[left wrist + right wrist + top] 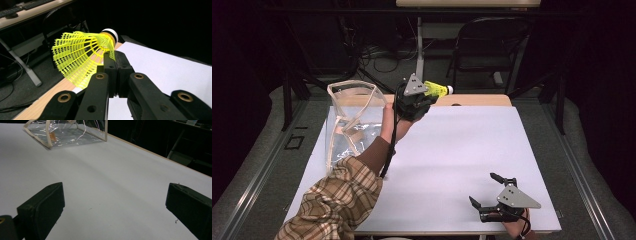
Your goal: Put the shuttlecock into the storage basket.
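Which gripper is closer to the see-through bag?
Left. The left gripper, shut on a yellow shuttlecock, is held up just right of the clear bag. The right gripper rests open far off, at the table's near right corner.

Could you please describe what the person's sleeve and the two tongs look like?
The left sleeve is tan plaid with a brown cuff. Both tongs are black: the left tongs carry a grey three-cornered plate and trail a black cable along the forearm; the right tongs bear the same grey plate. Brass-coloured bushings sit in the left tongs' linkage, and the right tongs' pads are blocky and matte.
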`<state>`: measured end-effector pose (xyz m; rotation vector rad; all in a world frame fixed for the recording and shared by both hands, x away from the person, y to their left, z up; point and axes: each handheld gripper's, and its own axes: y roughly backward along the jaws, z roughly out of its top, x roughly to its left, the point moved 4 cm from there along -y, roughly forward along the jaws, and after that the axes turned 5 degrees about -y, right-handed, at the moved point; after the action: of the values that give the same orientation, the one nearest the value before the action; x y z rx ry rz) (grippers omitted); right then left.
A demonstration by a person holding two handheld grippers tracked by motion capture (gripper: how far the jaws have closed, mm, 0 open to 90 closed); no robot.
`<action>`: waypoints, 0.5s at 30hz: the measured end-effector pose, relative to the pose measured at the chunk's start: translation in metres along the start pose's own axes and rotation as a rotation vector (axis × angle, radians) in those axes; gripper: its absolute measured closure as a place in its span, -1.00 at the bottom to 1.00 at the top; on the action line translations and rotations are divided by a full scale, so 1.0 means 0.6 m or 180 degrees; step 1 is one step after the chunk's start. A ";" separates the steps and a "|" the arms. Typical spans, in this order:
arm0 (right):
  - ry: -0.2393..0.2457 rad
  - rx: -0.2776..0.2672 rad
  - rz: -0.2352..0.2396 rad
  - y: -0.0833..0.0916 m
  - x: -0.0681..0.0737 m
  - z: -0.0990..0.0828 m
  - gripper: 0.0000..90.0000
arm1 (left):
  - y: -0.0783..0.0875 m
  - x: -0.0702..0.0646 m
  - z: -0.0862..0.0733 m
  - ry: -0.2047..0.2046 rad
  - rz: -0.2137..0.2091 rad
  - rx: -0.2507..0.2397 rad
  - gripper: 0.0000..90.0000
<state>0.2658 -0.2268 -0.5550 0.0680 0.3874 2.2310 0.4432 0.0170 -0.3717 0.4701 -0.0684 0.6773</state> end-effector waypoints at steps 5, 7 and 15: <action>-0.0012 -0.0003 0.0002 -0.001 0.000 0.000 -0.96 | 0.006 0.008 0.000 -0.0005 0.0047 0.0003 0.99; -0.0008 -0.0003 0.0004 -0.001 0.000 0.000 -0.96 | 0.009 0.011 -0.001 -0.0001 0.0059 0.0000 0.99; -0.0010 -0.0003 0.0006 -0.001 0.000 0.000 -0.96 | 0.022 0.025 -0.002 0.0014 0.0135 -0.0018 0.99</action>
<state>0.2660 -0.2263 -0.5553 0.0714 0.3846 2.2328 0.4465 0.0350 -0.3643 0.4629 -0.0763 0.7197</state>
